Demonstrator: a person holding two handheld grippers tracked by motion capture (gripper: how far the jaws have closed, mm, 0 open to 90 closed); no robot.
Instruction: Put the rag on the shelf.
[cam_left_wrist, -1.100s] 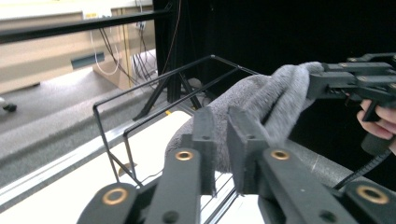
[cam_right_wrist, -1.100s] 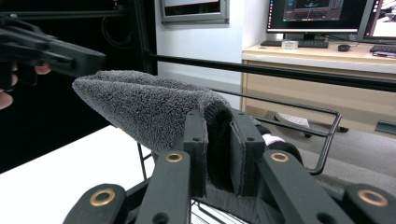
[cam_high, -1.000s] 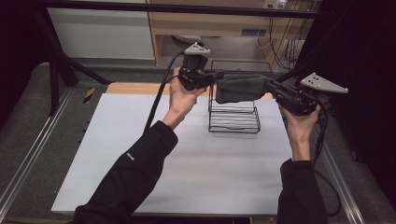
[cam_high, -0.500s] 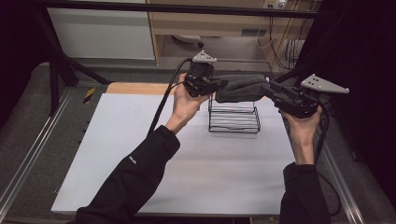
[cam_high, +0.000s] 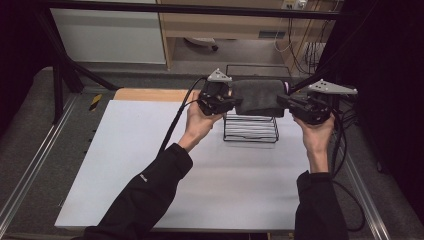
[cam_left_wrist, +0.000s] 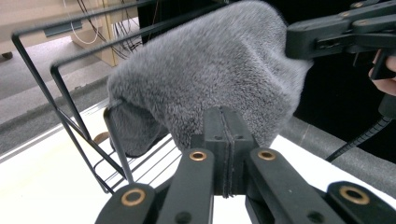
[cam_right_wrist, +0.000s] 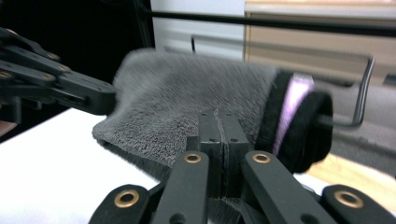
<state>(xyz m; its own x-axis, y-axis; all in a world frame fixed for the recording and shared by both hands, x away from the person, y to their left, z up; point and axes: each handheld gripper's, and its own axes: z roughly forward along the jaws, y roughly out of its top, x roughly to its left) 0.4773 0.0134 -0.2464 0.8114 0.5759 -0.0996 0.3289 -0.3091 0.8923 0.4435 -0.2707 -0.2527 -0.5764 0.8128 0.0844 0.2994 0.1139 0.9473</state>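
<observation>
A grey fuzzy sock is held stretched level between both grippers, just above a black wire rack. My left gripper is shut on the sock's toe end, its jaws pressed together with pile between them. My right gripper is shut on the other end, beside the black cuff with a purple stripe. In the left gripper view the right gripper bites the sock's far edge. The left gripper appears likewise in the right gripper view.
The rack's wire bars rise close under the sock. The white table top spreads in front of and left of the rack. A wooden strip runs along the back edge. Cables trail from both grippers.
The left gripper has shifted slightly right and down. The sock, slanted before, now hangs level and taut between the two grippers over the rack.
</observation>
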